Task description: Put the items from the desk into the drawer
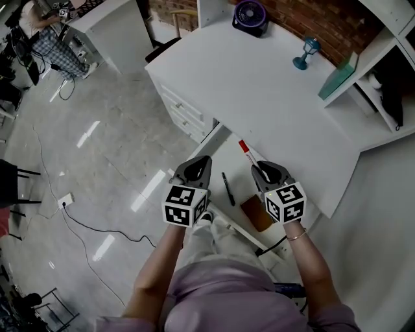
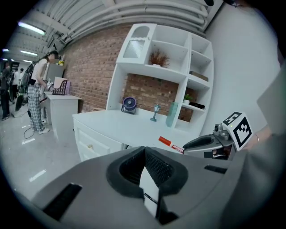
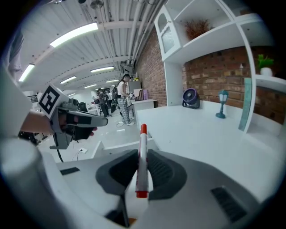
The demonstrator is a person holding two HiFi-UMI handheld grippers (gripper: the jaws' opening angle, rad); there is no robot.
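Observation:
A red-and-white marker (image 1: 245, 150) is clamped between the jaws of my right gripper (image 1: 259, 170), just over the front edge of the white desk (image 1: 259, 91). In the right gripper view the marker (image 3: 142, 152) stands up between the pads, its red tip pointing away from the right gripper (image 3: 142, 166). Below the desk edge the open drawer (image 1: 224, 162) holds a black pen (image 1: 227, 189) and a brown flat item (image 1: 257, 214). My left gripper (image 1: 203, 162) hovers over the drawer's left side, jaws together and holding nothing; its own view shows the left gripper (image 2: 145, 154) with pads meeting.
On the desk's far side stand a purple fan (image 1: 250, 16), a small blue lamp (image 1: 306, 53) and a teal book (image 1: 337, 76) by the shelf unit (image 1: 389, 71). A person (image 1: 39, 26) stands far off to the left. A cable (image 1: 97, 227) runs across the floor.

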